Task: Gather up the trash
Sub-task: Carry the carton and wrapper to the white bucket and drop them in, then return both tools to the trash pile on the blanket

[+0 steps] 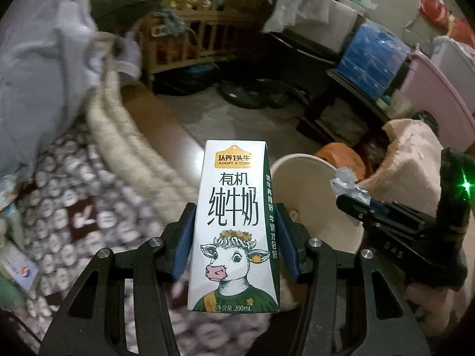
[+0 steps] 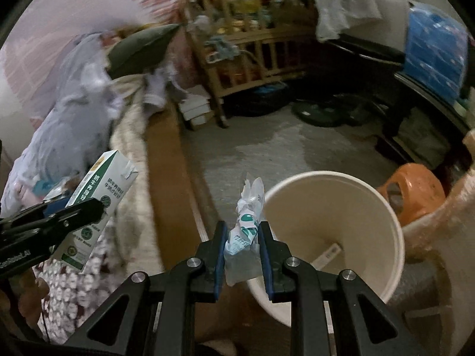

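Left gripper (image 1: 234, 237): jaws about half open, blue pads pressed on both sides of an upright milk carton (image 1: 234, 225), cow print facing the camera. Right gripper (image 2: 242, 255): jaws nearly closed, clamped on a crumpled wrapper (image 2: 245, 231) that sticks up past the fingertips. A cream bucket (image 2: 394, 237) stands on the floor just ahead and right of the right gripper; a small flat item lies at its bottom, too unclear to identify. In the left view the bucket rim (image 1: 299, 158) shows just behind the carton, between the two grippers. An orange stool (image 2: 415, 190) stands beyond the bucket. A patterned blanket (image 1: 74, 207) lies at left, beside the carton.
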Available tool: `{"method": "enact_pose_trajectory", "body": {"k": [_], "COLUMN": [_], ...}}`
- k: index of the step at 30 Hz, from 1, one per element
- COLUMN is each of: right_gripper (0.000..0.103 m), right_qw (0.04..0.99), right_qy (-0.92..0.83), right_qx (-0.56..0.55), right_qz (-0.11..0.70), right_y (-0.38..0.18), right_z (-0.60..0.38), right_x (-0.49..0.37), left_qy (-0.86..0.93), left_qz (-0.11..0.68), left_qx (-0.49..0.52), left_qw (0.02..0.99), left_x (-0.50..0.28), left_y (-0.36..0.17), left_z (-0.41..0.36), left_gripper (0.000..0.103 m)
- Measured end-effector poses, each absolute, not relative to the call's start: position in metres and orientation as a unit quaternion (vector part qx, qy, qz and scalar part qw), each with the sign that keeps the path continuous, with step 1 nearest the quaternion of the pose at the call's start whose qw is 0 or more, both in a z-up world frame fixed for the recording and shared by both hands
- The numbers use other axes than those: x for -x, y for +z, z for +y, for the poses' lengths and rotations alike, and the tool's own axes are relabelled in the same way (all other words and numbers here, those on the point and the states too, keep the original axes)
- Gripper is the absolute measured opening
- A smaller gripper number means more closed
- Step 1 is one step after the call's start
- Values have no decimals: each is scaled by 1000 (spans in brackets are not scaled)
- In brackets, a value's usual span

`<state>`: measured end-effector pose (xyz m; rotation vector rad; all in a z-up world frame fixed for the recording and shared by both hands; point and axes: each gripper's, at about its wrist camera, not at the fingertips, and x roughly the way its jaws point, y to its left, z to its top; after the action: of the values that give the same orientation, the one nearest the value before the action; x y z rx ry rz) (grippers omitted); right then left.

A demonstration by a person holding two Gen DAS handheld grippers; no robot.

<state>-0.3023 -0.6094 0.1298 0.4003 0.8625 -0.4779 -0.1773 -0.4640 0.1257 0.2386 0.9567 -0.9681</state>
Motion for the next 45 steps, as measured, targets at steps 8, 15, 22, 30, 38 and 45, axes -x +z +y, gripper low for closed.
{"method": "enact_pose_trajectory", "body": {"k": [8, 15, 22, 30, 38, 45], "right_gripper": [20, 20, 51, 51, 51, 51], "right_qw": [843, 831, 821, 817, 819, 824], "right_qy": [-260, -274, -295, -288, -278, -263], "right_qx": [-220, -238, -256, -266, -258, -246], "right_qz": [416, 421, 416, 423, 431, 437], "right_y": [114, 102, 96, 91, 93, 97], "right_z": [-648, -668, -679, -675, -664, -643], "right_x": [322, 332, 342, 340, 333, 320], "left_qy": [-483, -503, -512, -507, -483, -444], "left_qz": [465, 486, 498, 495, 488, 467], "left_qx": [-112, -106, -90, -79, -67, -73], "left_qw": [733, 707, 694, 701, 724, 761], "left_x": [189, 196, 196, 191, 179, 166], "left_y": [114, 102, 98, 103, 108, 114], "left_z": [-519, -550, -558, -541, -506, -471], "left_gripper": [50, 51, 63, 65, 65, 65]}}
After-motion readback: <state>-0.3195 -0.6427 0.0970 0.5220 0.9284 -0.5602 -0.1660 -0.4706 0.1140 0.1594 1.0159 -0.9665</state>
